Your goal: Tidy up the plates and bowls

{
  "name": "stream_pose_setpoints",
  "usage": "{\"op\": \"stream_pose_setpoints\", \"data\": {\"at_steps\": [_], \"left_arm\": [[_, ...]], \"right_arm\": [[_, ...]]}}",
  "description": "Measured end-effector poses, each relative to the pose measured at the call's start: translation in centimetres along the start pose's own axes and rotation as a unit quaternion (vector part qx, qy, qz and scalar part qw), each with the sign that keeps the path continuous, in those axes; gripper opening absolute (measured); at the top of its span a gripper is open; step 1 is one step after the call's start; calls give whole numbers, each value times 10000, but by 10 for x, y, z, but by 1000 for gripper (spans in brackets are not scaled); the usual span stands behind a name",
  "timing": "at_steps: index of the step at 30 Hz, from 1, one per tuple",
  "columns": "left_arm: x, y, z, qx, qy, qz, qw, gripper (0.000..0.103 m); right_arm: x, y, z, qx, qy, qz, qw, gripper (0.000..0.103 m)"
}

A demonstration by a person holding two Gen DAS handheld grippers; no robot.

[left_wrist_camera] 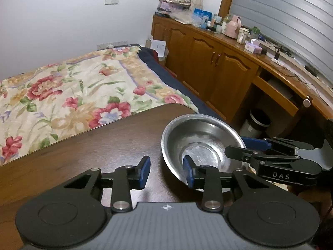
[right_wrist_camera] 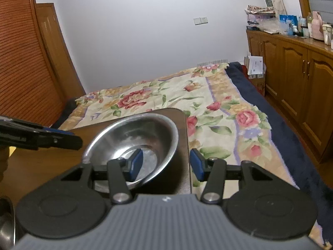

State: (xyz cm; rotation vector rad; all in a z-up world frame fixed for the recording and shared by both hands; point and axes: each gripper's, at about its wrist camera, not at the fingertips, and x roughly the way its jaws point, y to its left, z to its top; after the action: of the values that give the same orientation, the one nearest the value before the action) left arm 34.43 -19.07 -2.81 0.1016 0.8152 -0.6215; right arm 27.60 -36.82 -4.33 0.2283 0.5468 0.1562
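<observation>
A shiny steel bowl [left_wrist_camera: 199, 143] [right_wrist_camera: 135, 135] sits near the far corner of a dark wooden table [left_wrist_camera: 83, 156] [right_wrist_camera: 41, 162]. My left gripper [left_wrist_camera: 166, 171] is open, and the bowl's left rim lies between its blue pads: one finger is outside, the other over the bowl's inside. My right gripper [right_wrist_camera: 165, 164] is open too and straddles the opposite rim, with its left pad inside the bowl and its right pad outside. Each gripper shows in the other's view: the right gripper [left_wrist_camera: 236, 145] at the bowl's right edge, the left gripper [right_wrist_camera: 76, 138] at its left edge.
A bed with a floral cover [left_wrist_camera: 72, 87] [right_wrist_camera: 208, 104] lies just beyond the table's edge. Wooden cabinets [left_wrist_camera: 208, 62] with cluttered tops line the right wall, and a bin [left_wrist_camera: 256, 123] stands under them. Another metal rim [right_wrist_camera: 6, 223] shows at the lower left.
</observation>
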Motion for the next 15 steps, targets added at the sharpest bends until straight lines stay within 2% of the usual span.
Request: {"op": "stream_pose_setpoints", "data": {"at_steps": [15], "left_arm": [[26, 9, 7, -261, 337, -210, 9989, 28]], "right_arm": [[11, 1, 2, 185, 161, 97, 9997, 50]]}}
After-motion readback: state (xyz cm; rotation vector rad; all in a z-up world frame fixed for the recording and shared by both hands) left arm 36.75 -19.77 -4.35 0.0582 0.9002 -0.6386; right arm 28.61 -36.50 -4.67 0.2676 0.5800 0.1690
